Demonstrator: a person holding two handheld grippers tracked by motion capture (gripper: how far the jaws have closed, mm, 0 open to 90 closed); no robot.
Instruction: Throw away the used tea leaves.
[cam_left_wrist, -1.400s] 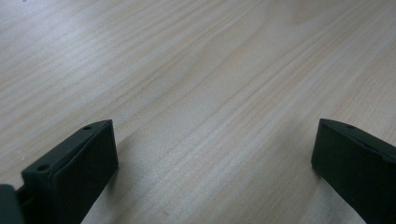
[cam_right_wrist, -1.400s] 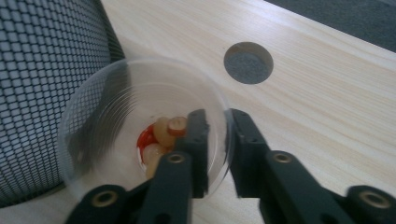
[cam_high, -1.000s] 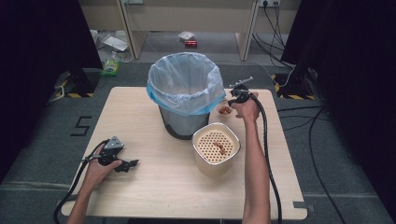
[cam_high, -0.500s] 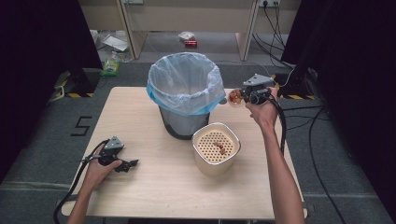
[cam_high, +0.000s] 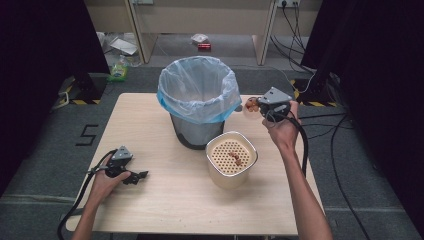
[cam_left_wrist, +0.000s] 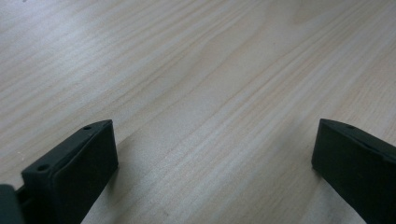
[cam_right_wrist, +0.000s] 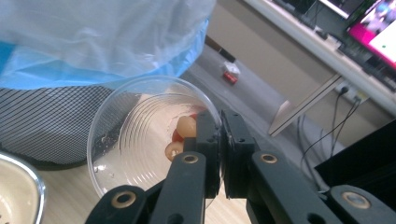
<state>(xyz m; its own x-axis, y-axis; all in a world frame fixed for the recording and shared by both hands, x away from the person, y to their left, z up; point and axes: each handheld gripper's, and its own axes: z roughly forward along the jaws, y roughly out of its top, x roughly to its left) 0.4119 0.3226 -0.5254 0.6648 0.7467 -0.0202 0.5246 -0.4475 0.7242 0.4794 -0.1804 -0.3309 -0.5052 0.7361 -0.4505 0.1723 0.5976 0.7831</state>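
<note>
both jaws of the right gripper (cam_right_wrist: 220, 154) pinch the clear cup (cam_right_wrist: 140, 140); left gripper (cam_left_wrist: 210, 177) jaws gape.

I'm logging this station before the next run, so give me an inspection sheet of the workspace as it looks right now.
Surface: light wooden table, dry.
Job's things: clear plastic cup with food bits; lined mesh bin; cream strainer tub.
Clutter: nothing seen on the table.
Grippers: left hand-held gripper open, low over the table; right hand-held gripper shut on the cup's rim beside the bin.
Cables: black cable along right forearm.
Surroundings: litter on floor beyond the table.
</note>
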